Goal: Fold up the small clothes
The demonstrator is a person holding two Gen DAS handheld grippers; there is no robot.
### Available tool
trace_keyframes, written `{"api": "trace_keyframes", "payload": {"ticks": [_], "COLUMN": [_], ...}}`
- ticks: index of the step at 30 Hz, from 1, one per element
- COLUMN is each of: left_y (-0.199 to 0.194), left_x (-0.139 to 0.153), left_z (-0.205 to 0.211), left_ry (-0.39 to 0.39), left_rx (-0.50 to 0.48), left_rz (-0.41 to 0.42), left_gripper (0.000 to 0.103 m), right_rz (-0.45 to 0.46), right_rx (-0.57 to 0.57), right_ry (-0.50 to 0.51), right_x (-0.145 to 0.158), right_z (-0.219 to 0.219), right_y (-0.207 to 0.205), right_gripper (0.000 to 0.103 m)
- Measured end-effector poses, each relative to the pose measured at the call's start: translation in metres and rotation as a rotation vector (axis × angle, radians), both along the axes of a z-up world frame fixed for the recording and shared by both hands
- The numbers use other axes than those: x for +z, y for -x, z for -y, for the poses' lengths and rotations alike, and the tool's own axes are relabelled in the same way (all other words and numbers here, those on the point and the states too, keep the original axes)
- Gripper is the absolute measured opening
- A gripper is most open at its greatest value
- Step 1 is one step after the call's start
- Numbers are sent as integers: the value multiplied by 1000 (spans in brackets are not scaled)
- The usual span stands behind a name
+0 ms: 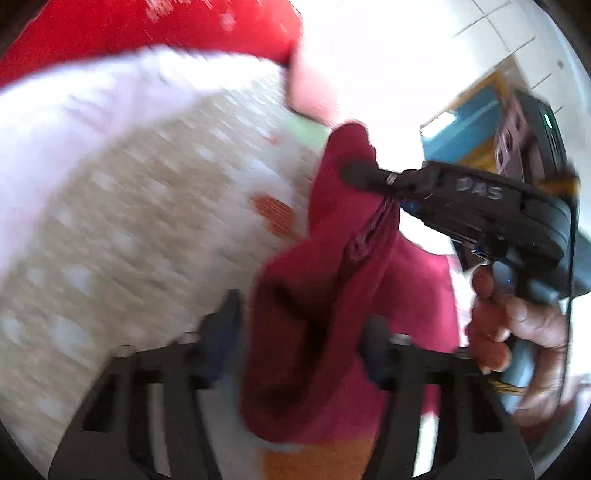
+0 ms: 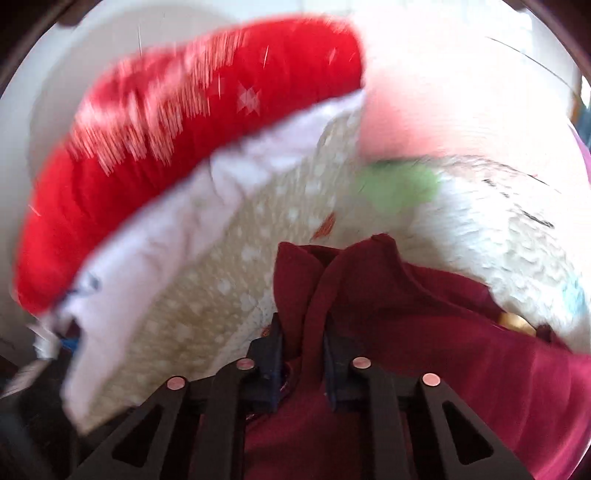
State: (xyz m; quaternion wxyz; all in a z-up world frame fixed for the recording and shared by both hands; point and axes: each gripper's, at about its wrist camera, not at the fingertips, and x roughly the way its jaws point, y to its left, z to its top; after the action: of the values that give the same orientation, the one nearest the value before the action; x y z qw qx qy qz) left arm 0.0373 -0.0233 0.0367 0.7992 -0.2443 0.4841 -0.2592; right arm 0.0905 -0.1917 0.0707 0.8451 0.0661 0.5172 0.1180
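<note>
A maroon garment [image 1: 332, 295] hangs bunched in the air. In the left wrist view my right gripper [image 1: 369, 177] pinches its top edge, and a hand [image 1: 517, 332] holds that gripper's handle. In the right wrist view the right gripper [image 2: 303, 350] has its jaws close together on a fold of the maroon garment [image 2: 424, 332]. My left gripper [image 1: 301, 339] stands with its jaws apart and the lower part of the garment hanging between them. The right finger touches the cloth. A thin gap shows at the left finger, though the picture is blurred.
Under the garment lies a beige dotted cloth [image 1: 129, 240] with a white cloth [image 1: 74, 122] and red fabric [image 1: 147, 29] beyond it. A white textured cloth [image 2: 498, 240] and a green patch [image 2: 399, 184] lie to the right. A blue box [image 1: 461, 125] stands on the floor.
</note>
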Motion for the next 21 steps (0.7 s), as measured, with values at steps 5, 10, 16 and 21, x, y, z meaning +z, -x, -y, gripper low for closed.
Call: {"api": "trace_keyframes", "payload": {"ticks": [5,10,16,21], "left_y": [37,82,112,119], "left_x": [38,71,55,28], "left_z": [42,107,186,216], "left_ry": [-94,-160,-244,-336], "left_rx": [-53,-174,-300,-341], "left_rz": [147,275,292,272], "left_gripper": [27,27,27,27], "right_rz": [121,207,199,96], "right_rx": [-85,-139,-321,-478], "right_ry": [-181,-251,-311,-409], "right_x": [40,69,51,-6], "right_z": [55,108,201,253], "right_y": [46,87,128,141], "right_gripper": [13,13,13,13]}}
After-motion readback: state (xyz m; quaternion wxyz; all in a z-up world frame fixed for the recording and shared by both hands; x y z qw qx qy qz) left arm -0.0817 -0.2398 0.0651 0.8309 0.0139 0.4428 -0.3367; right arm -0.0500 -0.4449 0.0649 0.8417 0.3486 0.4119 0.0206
